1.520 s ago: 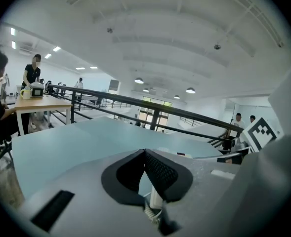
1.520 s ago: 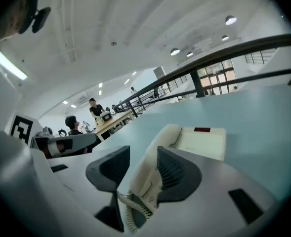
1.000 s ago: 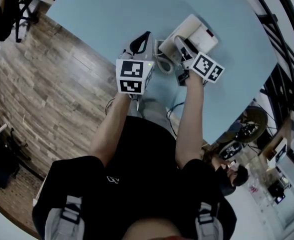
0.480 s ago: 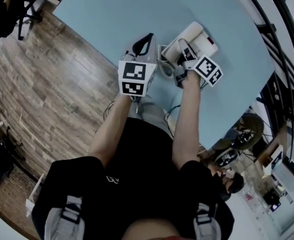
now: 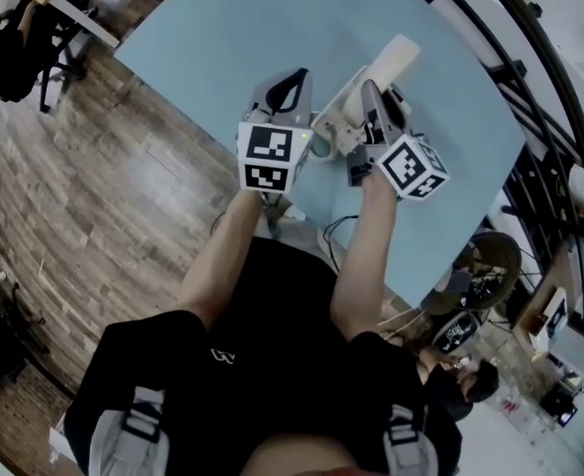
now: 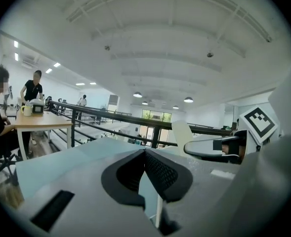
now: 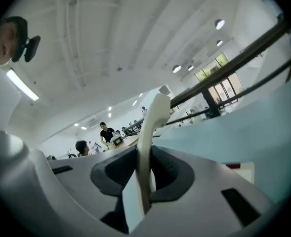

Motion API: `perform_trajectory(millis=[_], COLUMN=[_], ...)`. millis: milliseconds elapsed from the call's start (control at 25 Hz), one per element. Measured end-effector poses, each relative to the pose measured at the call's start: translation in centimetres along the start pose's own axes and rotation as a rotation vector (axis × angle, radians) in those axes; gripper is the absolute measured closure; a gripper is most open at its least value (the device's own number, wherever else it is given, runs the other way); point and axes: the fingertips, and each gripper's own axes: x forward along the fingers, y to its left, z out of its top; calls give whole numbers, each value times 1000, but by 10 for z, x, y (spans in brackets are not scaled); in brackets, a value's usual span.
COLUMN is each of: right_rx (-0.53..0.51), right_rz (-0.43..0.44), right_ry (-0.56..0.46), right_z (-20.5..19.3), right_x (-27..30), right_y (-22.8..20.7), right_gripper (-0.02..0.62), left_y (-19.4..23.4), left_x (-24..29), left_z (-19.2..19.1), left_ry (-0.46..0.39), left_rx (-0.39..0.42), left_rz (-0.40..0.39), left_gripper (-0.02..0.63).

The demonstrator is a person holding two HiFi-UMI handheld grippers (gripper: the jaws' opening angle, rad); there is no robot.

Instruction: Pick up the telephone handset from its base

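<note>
The white telephone handset [image 5: 395,59] hangs in the air above its base [image 5: 403,100], one end sticking out past my right gripper [image 5: 371,93]. In the right gripper view the handset [image 7: 148,132] stands edge-on between the dark pads, which are closing and press on both its sides. The base [image 7: 242,170] shows low at the right there. My left gripper [image 5: 292,77] hovers beside the phone over the table, its pads [image 6: 157,171] together with nothing between them. From the left gripper view I see the handset's end [image 6: 181,134] and the right gripper [image 6: 219,147] holding it.
The pale blue table [image 5: 222,38] runs far and left of the phone. A coiled cord [image 5: 321,145] lies between the two grippers. A black railing [image 5: 529,58] borders the table's far right. People sit at a desk [image 6: 31,120] in the distance.
Both grippers have risen. The right gripper's jaws closed on the handset and lifted it off the base; its cube has tilted.
</note>
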Motion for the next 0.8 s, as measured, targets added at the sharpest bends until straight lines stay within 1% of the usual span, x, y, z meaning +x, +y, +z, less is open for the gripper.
perform_trajectory(millis=[200, 360, 560, 800], right_rx=[-204, -310, -366, -386], right_rz=[-26, -39, -62, -64], right_ry=[-61, -142, -224, -240], right_z=[41, 75, 104, 105], right_x=[-24, -42, -58, -62], right_y=[28, 40, 45, 44], right_gripper=[514, 514, 514, 512], left_y=[-12, -21, -30, -35], left_x=[-11, -11, -8, -5], left_z=[47, 76, 96, 93], left_ry=[-94, -156, -196, -194], left_rx=[54, 77, 93, 95], left_rz=[-33, -51, -79, -97], left_gripper=[607, 606, 606, 606])
